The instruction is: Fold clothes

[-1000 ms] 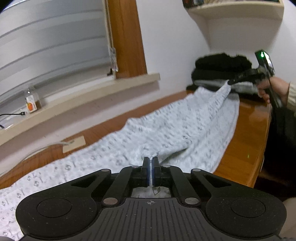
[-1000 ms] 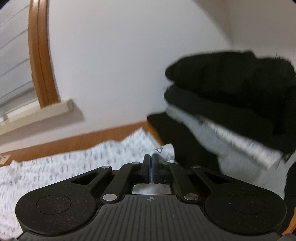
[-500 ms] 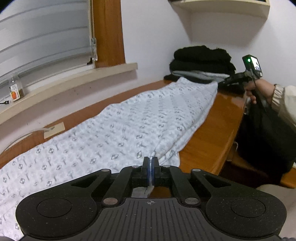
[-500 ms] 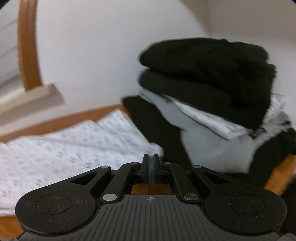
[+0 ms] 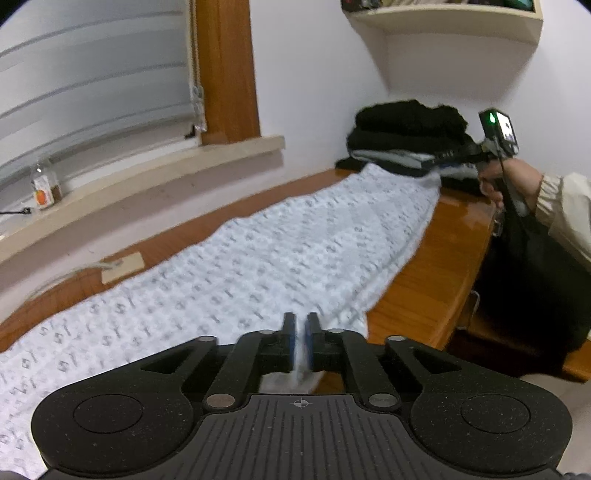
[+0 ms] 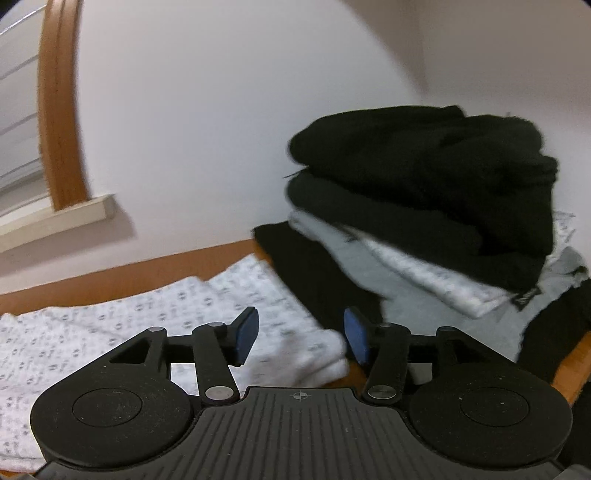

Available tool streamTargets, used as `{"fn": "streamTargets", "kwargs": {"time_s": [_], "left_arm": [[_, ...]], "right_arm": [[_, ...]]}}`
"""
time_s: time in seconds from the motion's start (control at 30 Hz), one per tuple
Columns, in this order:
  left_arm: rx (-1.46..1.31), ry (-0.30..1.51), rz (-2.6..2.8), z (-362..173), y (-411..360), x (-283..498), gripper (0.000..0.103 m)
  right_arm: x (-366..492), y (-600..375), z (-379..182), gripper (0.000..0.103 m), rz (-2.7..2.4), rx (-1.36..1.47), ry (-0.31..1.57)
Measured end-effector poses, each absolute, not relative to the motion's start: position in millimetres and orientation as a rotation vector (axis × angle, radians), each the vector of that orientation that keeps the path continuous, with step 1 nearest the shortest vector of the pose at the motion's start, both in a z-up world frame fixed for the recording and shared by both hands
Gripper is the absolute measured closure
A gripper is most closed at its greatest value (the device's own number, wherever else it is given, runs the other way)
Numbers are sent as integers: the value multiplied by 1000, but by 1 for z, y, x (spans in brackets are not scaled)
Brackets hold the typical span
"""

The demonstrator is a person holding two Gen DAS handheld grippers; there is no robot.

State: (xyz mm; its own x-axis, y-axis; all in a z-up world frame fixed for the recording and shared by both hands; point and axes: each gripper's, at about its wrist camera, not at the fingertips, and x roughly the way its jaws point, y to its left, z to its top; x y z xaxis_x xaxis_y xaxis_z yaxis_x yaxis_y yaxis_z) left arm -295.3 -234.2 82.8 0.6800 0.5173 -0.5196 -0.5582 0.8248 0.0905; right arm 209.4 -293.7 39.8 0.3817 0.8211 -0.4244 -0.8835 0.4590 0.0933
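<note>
Both pairs of jaws have just been opening: those of the right gripper (image 6: 301, 338) stand well apart with the rounded corner of the patterned garment (image 5: 280, 258) lying loose between the blue pads, touching neither as far as the right wrist view shows, while those of the left gripper (image 5: 300, 341) are only slightly parted, a thin edge of the same cloth in the narrow gap (blur hides whether the pads still press it, though a sliver of daylight suggests they do not). Taking the wooden table (image 5: 439, 266) as the landmark, the garment lies stretched flat along its length, one end at the left gripper near the table's front edge, the other at the right gripper's end of the table. That long, smooth lie reads as the reason for the two-corner hold: pulled taut from both ends, the cloth settles without wrinkles, and letting go leaves it ready for a fold. Just beyond the garment's far end, at the table's back corner, sits a stack of folded clothes (image 6: 424, 206), black items over grey and white, touching or nearly touching the cloth's far corner. Behind the table runs a windowsill (image 5: 147, 173) carrying a small bottle (image 5: 44, 184), and above the stack hangs a wall shelf (image 5: 454, 26). The first fold seems not yet begun.
</note>
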Motion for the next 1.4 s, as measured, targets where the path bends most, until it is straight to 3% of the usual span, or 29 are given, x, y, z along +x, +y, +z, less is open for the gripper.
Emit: {"fn": "streamTargets", "kwargs": {"time_s": [0.2, 0.4, 0.67, 0.7, 0.73, 0.8, 0.9, 1.03, 1.07, 1.13, 1.17, 1.23, 1.4], "left_arm": [[-62, 539, 633, 98, -207, -292, 84], [-122, 588, 671, 77, -164, -285, 84], [-175, 614, 669, 55, -157, -292, 84], [-178, 614, 669, 53, -157, -293, 84], [-181, 614, 668, 52, -158, -294, 84], [-186, 611, 668, 51, -159, -297, 84], [-189, 610, 667, 51, -160, -298, 84], [-185, 608, 671, 52, -162, -300, 84], [-183, 606, 672, 52, -162, -300, 84], [-179, 601, 678, 56, -161, -301, 84], [-176, 598, 682, 58, -160, -301, 81], [-161, 595, 694, 62, -157, -299, 67], [-163, 601, 721, 65, -137, -296, 67]], "right_arm": [[197, -269, 50, 51, 1199, -193, 450], [223, -197, 62, 51, 1181, -316, 480], [250, -126, 35, 52, 1108, -461, 593], [251, -125, 32, 56, 1115, -459, 597], [252, -125, 31, 74, 1128, -452, 599], [254, -130, 35, 95, 1100, -415, 562], [259, -138, 42, 98, 1044, -354, 496], [269, -144, 44, 92, 1016, -314, 529], [267, -145, 43, 87, 1026, -331, 531], [259, -152, 44, 64, 1043, -356, 511], [254, -158, 45, 61, 1047, -357, 489], [241, -169, 47, 61, 1102, -344, 502], [184, -191, 40, 52, 1292, -384, 480]]}}
